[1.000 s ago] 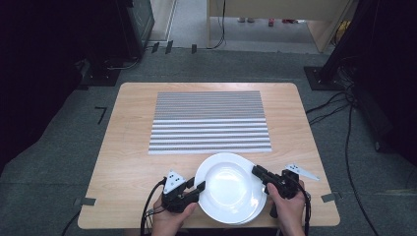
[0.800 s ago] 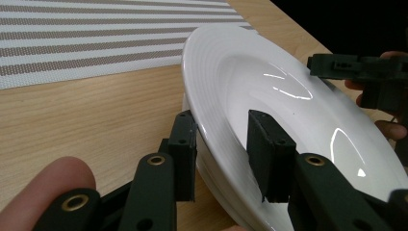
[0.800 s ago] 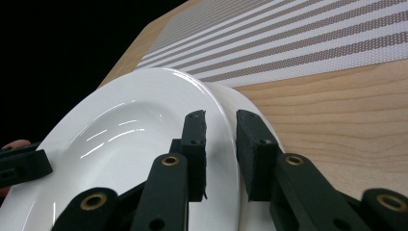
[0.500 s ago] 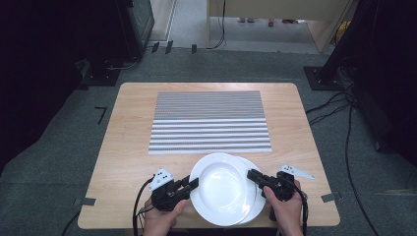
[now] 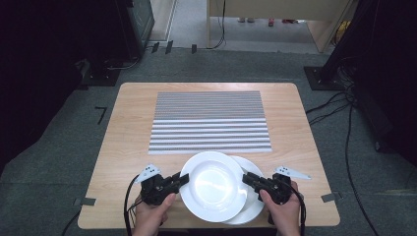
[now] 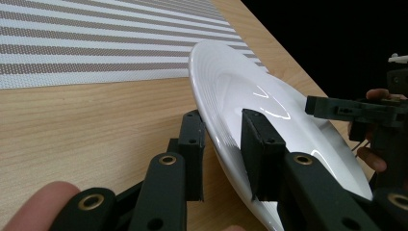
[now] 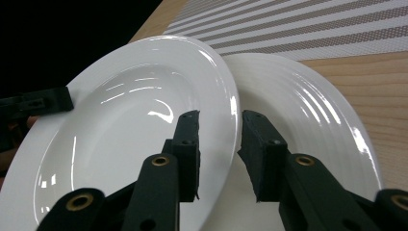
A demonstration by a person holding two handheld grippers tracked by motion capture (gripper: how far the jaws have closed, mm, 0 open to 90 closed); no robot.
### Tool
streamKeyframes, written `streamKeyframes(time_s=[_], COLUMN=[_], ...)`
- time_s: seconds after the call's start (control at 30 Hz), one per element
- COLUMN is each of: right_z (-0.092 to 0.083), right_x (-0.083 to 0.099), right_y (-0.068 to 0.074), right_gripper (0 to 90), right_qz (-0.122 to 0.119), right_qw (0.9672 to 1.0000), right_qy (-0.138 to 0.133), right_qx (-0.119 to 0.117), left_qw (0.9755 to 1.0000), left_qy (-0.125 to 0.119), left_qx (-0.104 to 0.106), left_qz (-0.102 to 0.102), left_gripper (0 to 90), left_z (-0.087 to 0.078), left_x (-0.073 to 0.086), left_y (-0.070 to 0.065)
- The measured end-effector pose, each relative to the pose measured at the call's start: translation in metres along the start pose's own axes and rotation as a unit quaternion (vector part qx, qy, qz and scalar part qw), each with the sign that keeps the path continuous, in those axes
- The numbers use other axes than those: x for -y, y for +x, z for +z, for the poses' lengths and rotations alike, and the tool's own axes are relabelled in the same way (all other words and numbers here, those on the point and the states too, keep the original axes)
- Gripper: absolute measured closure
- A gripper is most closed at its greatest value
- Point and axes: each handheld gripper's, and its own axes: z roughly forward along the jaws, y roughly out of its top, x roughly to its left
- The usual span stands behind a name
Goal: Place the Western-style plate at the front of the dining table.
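Observation:
Two white plates lie at the table's near edge. The top plate (image 5: 212,186) sits tilted and shifted left over the lower plate (image 5: 254,205). My left gripper (image 5: 183,181) is shut on the top plate's left rim; in the left gripper view the rim (image 6: 211,130) is pinched between the jaws. My right gripper (image 5: 248,179) stands at the top plate's right rim. Its jaws have just been opening, and in the right gripper view they (image 7: 219,139) straddle that rim (image 7: 234,115) with a gap, over the lower plate (image 7: 298,106).
A grey-and-white striped placemat (image 5: 210,123) lies across the middle of the wooden table (image 5: 128,142), just beyond the plates. Cables trail on the carpet to the right of the table, and dark equipment stands around it.
The top plate has slid to the left off the lower one, carried by my left gripper. The right gripper's jaws have parted slightly at the rim.

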Motion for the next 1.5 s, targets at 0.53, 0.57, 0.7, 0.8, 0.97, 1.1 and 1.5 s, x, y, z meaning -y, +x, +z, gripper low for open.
streamKeyframes(time_s=[0.53, 0.57, 0.7, 0.8, 0.97, 1.1, 1.5], right_z=[0.007, 0.008, 0.013, 0.016, 0.018, 0.016, 0.011], right_x=[0.003, 0.003, 0.005, 0.005, 0.005, 0.005, 0.006], right_y=[0.009, 0.011, 0.023, 0.023, 0.018, 0.014, 0.014], right_gripper=[58.2, 58.8, 57.5, 57.6, 58.9, 62.2, 65.7], right_qz=[-0.012, -0.02, -0.046, -0.044, -0.026, -0.006, -0.003], right_qw=[0.9992, 0.999, 0.9962, 0.9959, 0.9967, 0.9979, 0.9998], right_qy=[0.025, 0.025, 0.06, 0.064, 0.072, 0.064, 0.02], right_qx=[0.028, 0.032, 0.042, 0.045, 0.026, 0.007, 0.01], left_qw=[0.9998, 0.9998, 0.9998, 0.9998, 0.9998, 0.9998, 0.9985], left_qy=[0.009, 0.01, 0.011, 0.009, 0.006, 0.011, 0.043], left_qx=[0.015, 0.014, 0.012, 0.012, 0.014, 0.012, -0.023], left_qz=[0.012, 0.013, 0.01, 0.013, 0.015, 0.008, 0.024], left_gripper=[70.0, 69.9, 69.6, 69.6, 69.7, 69.0, 63.1], left_z=[0.002, 0.002, 0.003, 0.003, 0.003, 0.003, 0.01], left_x=[0.0, 0.001, 0.001, 0.001, 0.001, 0.002, 0.007], left_y=[0.007, 0.008, 0.008, 0.007, 0.006, 0.007, -0.009])
